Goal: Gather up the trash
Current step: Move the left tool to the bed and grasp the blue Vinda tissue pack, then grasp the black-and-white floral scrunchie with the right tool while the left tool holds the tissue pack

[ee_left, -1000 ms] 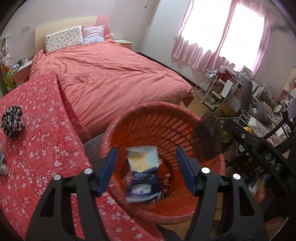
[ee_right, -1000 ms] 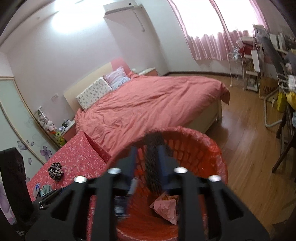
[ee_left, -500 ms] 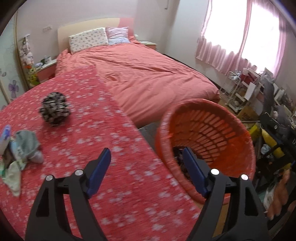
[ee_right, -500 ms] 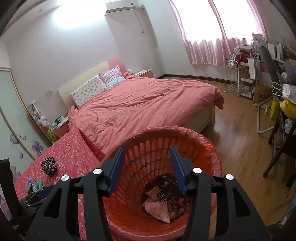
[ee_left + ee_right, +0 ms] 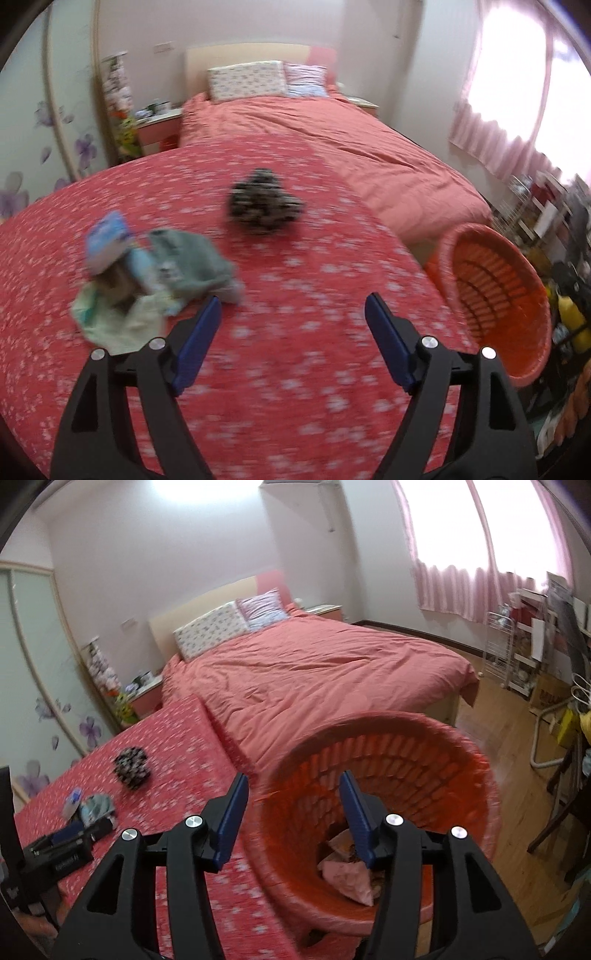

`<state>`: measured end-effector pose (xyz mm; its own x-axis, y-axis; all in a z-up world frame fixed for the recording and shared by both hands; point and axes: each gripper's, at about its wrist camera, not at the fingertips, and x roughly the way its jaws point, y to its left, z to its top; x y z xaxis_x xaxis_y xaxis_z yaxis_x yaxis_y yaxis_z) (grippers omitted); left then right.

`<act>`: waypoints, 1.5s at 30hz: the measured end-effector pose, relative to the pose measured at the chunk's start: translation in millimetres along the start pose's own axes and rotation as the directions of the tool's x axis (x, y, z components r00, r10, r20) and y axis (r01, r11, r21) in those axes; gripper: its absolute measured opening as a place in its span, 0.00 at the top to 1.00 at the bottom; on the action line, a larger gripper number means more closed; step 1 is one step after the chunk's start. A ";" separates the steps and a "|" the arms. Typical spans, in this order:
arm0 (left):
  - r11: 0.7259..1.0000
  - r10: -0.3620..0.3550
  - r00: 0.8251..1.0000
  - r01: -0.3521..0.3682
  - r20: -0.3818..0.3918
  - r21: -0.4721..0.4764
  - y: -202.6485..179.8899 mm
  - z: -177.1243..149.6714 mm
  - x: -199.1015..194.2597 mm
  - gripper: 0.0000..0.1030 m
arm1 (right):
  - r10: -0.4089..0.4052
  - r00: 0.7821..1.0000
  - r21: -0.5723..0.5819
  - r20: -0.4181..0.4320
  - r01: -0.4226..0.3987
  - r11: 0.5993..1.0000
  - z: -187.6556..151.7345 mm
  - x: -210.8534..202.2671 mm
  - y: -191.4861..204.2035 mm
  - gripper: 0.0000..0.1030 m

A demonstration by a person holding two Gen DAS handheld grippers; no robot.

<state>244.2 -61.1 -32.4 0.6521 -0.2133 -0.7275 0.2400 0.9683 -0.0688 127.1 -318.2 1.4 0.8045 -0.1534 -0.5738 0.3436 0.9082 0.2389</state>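
1. Both sets of jaws stand apart with nothing between them: the left gripper (image 5: 291,325) gapes wide over the flowered red desk (image 5: 295,406), and the right gripper (image 5: 293,808) is about half open, straddling the near rim of the orange basket (image 5: 476,771).
2. Done so far, judging by the basket: crumpled pink paper (image 5: 347,878) and other wrappers lie at its bottom, below and just right of the right jaws, so some trash is already collected.
3. Left to do: a pile of litter (image 5: 147,273) remains on the desk, a bluish packet, a grey-green wad and a pale green sheet bunched together. It is blurred, so the single pieces are hard to tell apart.
4. That pile lies ahead of the left jaws and off to their left, its near edge just beyond the left blue pad; it is not yet between them.
5. A dark speckled bundle (image 5: 262,203) sits farther ahead, roughly on the centre line of the left jaws, well beyond their tips. Whether it counts as trash I cannot tell.
6. From the left jaws the basket stands off the desk's edge to the right.
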 end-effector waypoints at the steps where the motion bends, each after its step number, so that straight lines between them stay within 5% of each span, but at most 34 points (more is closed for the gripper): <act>1: 1.000 0.015 1.000 -0.015 0.004 -0.016 10.2 1.1 -1.8 0.22 | 0.006 1.000 -0.009 -0.003 -0.006 1.000 -1.0 -0.2 5.7 0.48; 11: 0.955 0.210 0.977 -0.200 0.024 -0.217 117.7 17.1 -4.8 0.19 | 0.085 0.995 -0.130 -0.061 -0.092 0.987 -24.4 14.7 82.8 0.45; 16: 0.928 0.226 0.974 -0.216 -0.003 -0.303 148.0 36.5 13.1 0.19 | 0.103 0.989 -0.193 -0.106 -0.122 0.974 -38.3 33.6 117.2 0.45; 22: 0.925 0.229 0.972 -0.234 -0.052 -0.299 150.6 51.3 44.2 0.19 | 0.113 0.980 -0.215 -0.163 -0.147 0.966 -45.8 55.1 137.2 0.45; 28: 0.924 0.227 0.969 -0.246 -0.098 -0.293 158.8 50.7 63.7 0.37 | 0.107 0.977 -0.224 -0.184 -0.148 0.963 -53.3 60.6 145.9 0.45; 45: 0.928 0.250 0.968 -0.242 -0.010 -0.284 209.1 26.4 8.6 0.41 | 0.104 0.978 -0.240 -0.183 -0.147 0.960 -51.6 65.1 162.3 0.45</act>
<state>319.0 136.1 -35.1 0.6839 0.0364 -0.7287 -0.1392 0.9869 -0.0813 210.2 -160.7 -37.6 0.7333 0.0154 -0.6797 0.0953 0.9875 0.1253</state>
